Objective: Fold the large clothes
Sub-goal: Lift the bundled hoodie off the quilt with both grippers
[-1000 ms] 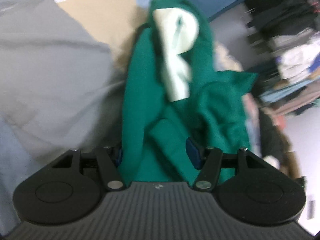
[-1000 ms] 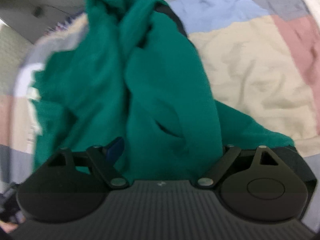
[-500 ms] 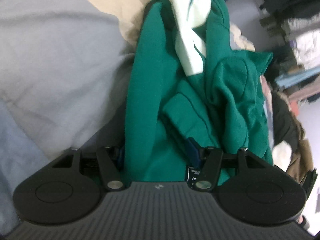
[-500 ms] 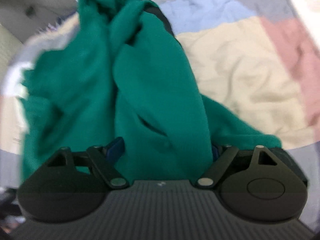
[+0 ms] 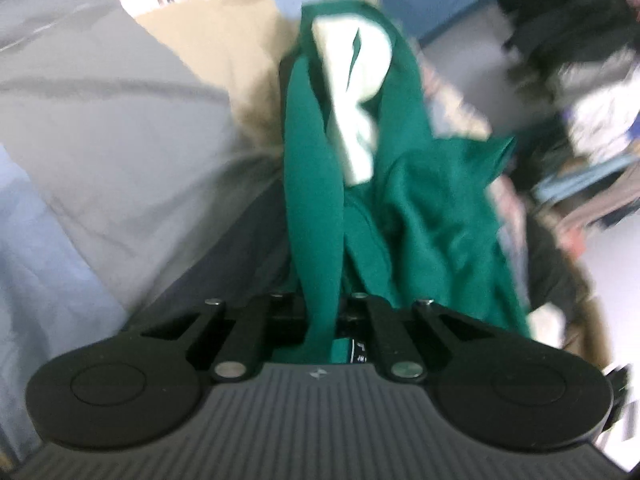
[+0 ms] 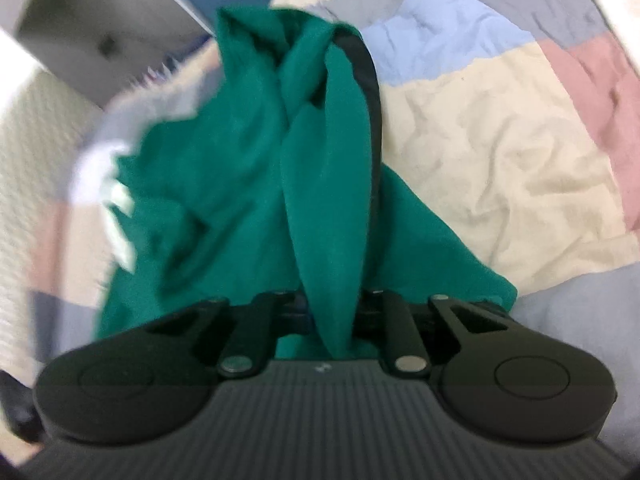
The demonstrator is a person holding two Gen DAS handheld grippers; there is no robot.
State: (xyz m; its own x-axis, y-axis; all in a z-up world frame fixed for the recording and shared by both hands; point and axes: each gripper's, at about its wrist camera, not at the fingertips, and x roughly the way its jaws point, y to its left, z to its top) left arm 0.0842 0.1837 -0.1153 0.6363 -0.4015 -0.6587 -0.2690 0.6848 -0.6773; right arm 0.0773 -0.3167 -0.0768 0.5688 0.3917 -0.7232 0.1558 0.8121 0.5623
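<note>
Green sweatshirt (image 5: 404, 184) hangs bunched between the two grippers, draped over a patchwork bedspread (image 6: 500, 152) of grey, cream, blue and pink panels; a white printed patch (image 5: 352, 92) shows on its upper folds in the left view; left gripper (image 5: 320, 312) now clenched on a narrow pinch of green cloth, where a second ago its jaws stood wide around the fabric; right gripper (image 6: 332, 312) closing on another gather of the same garment, cloth already squeezed between its pads, also wide open a moment earlier; judgement: both grasp points just secured, so lifting and spreading can start, folding itself not begun; both views motion-blurred; which edge or sleeve each gripper holds cannot be told; fingertips buried in cloth; clothes piles (image 5: 592, 128) at right are smeared, unreadable.
</note>
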